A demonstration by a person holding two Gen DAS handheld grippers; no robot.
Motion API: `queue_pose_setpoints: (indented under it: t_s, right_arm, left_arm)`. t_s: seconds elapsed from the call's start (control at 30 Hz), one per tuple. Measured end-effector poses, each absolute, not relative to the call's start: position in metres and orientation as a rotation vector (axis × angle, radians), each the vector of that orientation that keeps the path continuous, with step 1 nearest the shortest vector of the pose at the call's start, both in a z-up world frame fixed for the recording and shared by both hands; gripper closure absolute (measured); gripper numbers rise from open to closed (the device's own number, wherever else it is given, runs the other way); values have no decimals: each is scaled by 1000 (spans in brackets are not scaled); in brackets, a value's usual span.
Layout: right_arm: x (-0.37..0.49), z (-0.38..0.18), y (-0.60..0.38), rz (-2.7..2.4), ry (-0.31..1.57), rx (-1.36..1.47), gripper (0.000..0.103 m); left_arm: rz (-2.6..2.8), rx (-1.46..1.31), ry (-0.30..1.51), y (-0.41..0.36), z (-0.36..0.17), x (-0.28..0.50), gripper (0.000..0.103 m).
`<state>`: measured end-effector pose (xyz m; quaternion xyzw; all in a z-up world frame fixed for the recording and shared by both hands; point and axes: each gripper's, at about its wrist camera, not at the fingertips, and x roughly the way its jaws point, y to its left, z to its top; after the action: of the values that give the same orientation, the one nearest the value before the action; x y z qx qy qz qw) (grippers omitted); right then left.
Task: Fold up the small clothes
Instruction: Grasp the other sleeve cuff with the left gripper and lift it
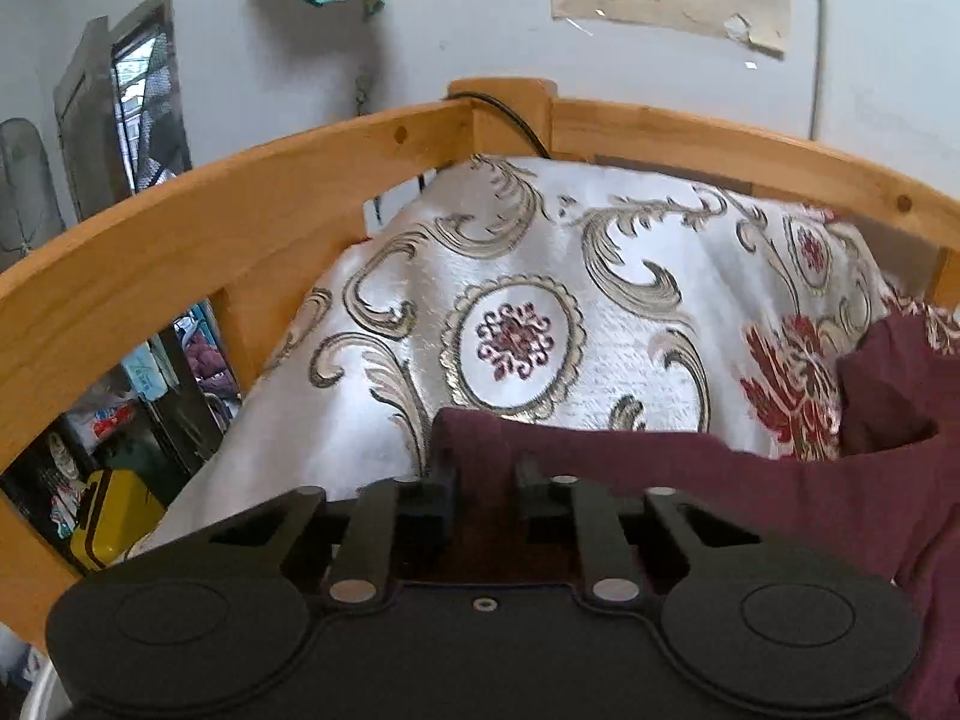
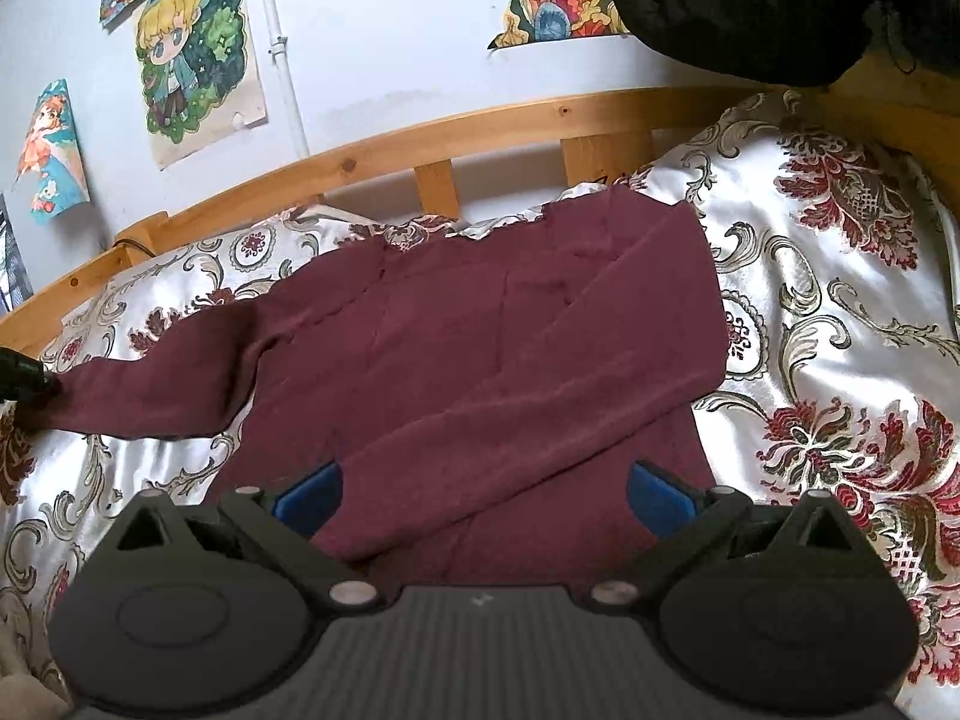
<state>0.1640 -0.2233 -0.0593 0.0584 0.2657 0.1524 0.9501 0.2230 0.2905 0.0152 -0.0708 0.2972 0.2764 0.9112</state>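
A maroon long-sleeved top (image 2: 510, 330) lies flat on the patterned bedspread (image 2: 840, 312). One sleeve (image 2: 540, 420) is folded diagonally across its body. The other sleeve (image 2: 168, 390) stretches out to the left, where my left gripper (image 2: 24, 378) holds its cuff. In the left wrist view the left gripper (image 1: 486, 468) is shut on that maroon cuff (image 1: 480, 438), with the fabric pinched between its black fingers. My right gripper (image 2: 483, 489) stands open over the top's near hem, its blue pads (image 2: 309, 495) wide apart and gripping nothing.
A wooden bed rail (image 1: 300, 180) runs along the left and far sides, with a black cable (image 1: 510, 117) over its corner post. Dark clothing (image 2: 750, 0) hangs at the upper right. A yellow suitcase (image 1: 108, 522) sits below the bed's left side. Posters hang on the wall.
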Motion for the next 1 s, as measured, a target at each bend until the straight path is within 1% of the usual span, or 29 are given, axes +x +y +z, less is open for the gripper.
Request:
queue_pose_setpoints:
  t_s: [0.03, 0.07, 0.3, 0.43, 0.6, 0.8, 1.0]
  right_arm:
    - [164, -59, -224, 310, 539, 119, 0]
    - [164, -59, -223, 309, 538, 120, 0]
    - [166, -60, -225, 309, 541, 130, 0]
    - [166, -59, -222, 319, 537, 126, 0]
    - [166, -58, -219, 333, 535, 117, 0]
    - [164, -54, -223, 331, 523, 132, 0]
    - [164, -52, -228, 318, 517, 157, 0]
  left_arm:
    - [566, -153, 597, 291, 17, 221, 97]
    - [567, -158, 572, 291, 20, 218, 98]
    - [553, -162, 398, 292, 75, 192, 98]
    - [559, -191, 395, 305, 100, 182, 98]
    - [545, -236, 372, 308, 107, 173, 98]
    - [428, -242, 294, 275, 115, 172, 98]
    - [236, -170, 216, 212, 139, 178, 98]
